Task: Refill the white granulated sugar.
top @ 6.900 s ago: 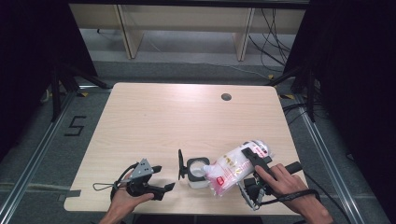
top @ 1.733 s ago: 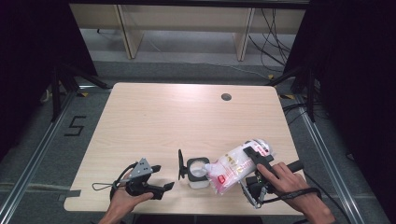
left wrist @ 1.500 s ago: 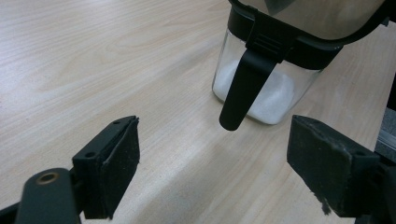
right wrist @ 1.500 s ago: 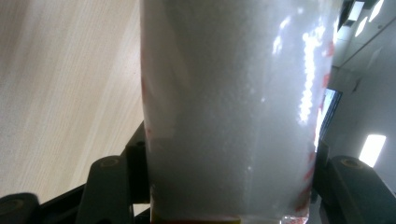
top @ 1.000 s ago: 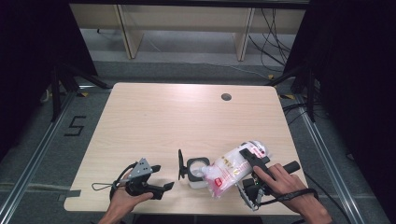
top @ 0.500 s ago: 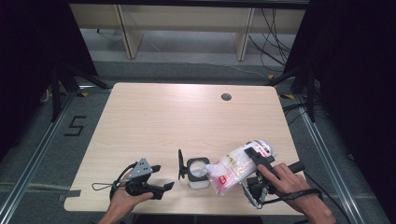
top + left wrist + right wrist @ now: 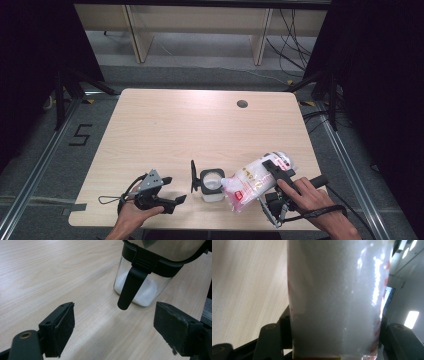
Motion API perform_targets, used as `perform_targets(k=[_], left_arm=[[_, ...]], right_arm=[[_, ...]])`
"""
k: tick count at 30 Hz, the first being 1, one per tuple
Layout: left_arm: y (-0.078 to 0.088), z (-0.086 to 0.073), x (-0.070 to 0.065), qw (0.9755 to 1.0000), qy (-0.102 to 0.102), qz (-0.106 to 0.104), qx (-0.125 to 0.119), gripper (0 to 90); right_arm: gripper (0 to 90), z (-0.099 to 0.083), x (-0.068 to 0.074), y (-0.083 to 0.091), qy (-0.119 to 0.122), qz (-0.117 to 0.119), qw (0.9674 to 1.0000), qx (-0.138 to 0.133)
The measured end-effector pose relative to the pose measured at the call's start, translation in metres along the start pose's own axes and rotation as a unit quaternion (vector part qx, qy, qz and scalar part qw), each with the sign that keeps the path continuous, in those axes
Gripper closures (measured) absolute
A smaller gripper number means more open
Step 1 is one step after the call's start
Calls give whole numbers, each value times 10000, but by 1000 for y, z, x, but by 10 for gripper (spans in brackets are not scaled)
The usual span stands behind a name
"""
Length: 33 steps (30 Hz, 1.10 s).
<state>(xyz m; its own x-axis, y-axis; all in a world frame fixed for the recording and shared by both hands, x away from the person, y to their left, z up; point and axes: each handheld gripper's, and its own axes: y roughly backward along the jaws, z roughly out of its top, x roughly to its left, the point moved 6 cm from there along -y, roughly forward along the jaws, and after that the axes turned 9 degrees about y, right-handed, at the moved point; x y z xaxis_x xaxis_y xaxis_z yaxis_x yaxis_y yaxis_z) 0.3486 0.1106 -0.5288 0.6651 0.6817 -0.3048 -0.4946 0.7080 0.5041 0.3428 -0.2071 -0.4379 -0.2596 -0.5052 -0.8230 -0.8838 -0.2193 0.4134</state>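
High view: jar beside bag

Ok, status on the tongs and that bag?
Right tongs clamped on bag, tipped over jar. Left tongs open, idle. Jar lid open. Nothing blocking.

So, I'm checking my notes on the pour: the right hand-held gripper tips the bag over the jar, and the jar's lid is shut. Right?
Not quite: the lid is open, swung up beside the jar, as the high view shows. The rest holds: the right hand-held gripper tips the bag over the jar.
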Motion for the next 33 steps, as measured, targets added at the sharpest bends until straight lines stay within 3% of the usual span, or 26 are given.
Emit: perform_targets(k=[2,4,5,7,9,10,13,17,18,19,20,21,22,23,24,25,26,27,30,31,33], left_arm=[[0,0,0,10000,-33,-29,9,167],[-1,0,0,10000,-22,-34,11,167],[-1,0,0,10000,-19,-35,4,167],[-1,0,0,10000,-12,-30,9,167],[-1,0,0,10000,-9,-36,7,167],[-1,0,0,10000,-25,-10,10,167],[-1,0,0,10000,-47,-40,-2,167],[-1,0,0,10000,-12,-34,14,167],[-1,0,0,10000,-24,-36,8,167],[0,0,0,10000,-14,-35,10,167],[0,0,0,10000,-20,-6,-4,167],[0,0,0,10000,-5,-27,0,167],[0,0,1,10000,-33,-7,-10,167],[0,1,1,9999,-112,-47,-6,167],[0,1,1,9999,-105,-45,8,167],[0,1,1,9999,-112,-46,6,167],[0,1,1,9999,-115,-19,3,167],[0,0,0,10000,-18,-30,0,167],[0,0,1,10000,-42,-36,2,167],[0,1,1,10000,-78,-40,0,167],[0,1,1,9999,-110,-47,4,167]], right_arm=[[419,0,2,2,-138,21,9999,17],[420,2,4,2,-78,66,9999,-14],[420,3,1,1,86,-2,9999,-88],[419,3,6,3,-237,64,9997,-17],[420,4,2,2,30,41,10000,-81],[420,5,7,2,-302,21,9995,-74],[420,6,1,2,39,17,9999,-106],[420,7,2,1,-215,37,9997,-95],[420,8,-2,-1,11,-32,9999,-150],[420,9,0,0,-85,33,9999,-88],[420,10,-3,-3,37,-25,9998,-178],[420,11,0,-3,-163,31,9998,-120],[420,12,-3,-5,-27,-39,9998,-202],[420,11,-2,-6,-135,-29,9997,-185],[420,11,-4,-7,-20,-49,9998,-189],[420,10,-1,-8,-198,10,9997,-150],[420,9,-3,-9,-121,-13,9998,-133],[420,9,0,-9,-236,34,9997,-108],[420,6,-3,-10,-82,-22,9999,-99],[420,4,1,-9,-313,39,9995,-1],[420,2,-2,-8,-113,17,9999,-34]])
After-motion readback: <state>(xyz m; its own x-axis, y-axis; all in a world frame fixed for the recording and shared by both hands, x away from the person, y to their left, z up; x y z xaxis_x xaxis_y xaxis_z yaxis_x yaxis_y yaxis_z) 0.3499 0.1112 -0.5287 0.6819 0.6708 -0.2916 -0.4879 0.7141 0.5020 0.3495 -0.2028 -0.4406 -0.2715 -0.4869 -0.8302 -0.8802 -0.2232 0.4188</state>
